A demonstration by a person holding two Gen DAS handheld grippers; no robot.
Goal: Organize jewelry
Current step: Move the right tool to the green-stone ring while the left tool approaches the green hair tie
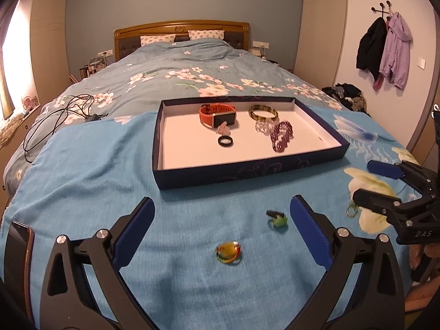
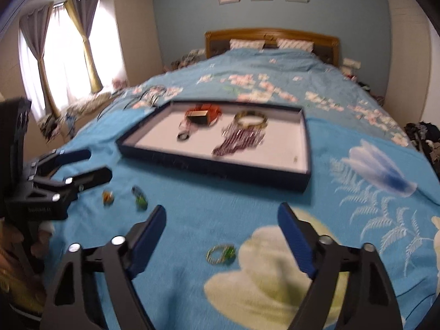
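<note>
On the bed, a light blue towel [image 1: 90,181] is spread over the flowered quilt [image 1: 176,66], and a shallow dark blue tray [image 1: 247,174] with a white floor sits on the towel toward the far side. Inside the tray, an orange watch [image 1: 217,115] lies at the far left, a pale pink piece [image 1: 223,129] touches its near edge, and a black ring [image 1: 225,141] lies just nearer. To the right are a mottled yellow-brown bangle [image 1: 263,112], a clear bead bracelet [image 1: 262,126] touching it, and a purple bead bracelet [image 1: 281,135] nearest the right wall. Three pieces lie on the towel outside the tray: a yellow-stoned ring [image 1: 228,250] between the fingers of the left tool [image 1: 222,229], a green-stoned ring [image 1: 278,220] just inside its right finger, and a gold-and-green ring [image 2: 220,253] between the fingers of the right tool [image 2: 222,225], beside a pale flower print. Both tools stand with fingers spread wide, holding nothing, hovering above the towel near the tray's near wall. A black cable [image 1: 59,118] lies on the quilt at far left, and a phone [image 1: 18,258] rests at the near left edge.
</note>
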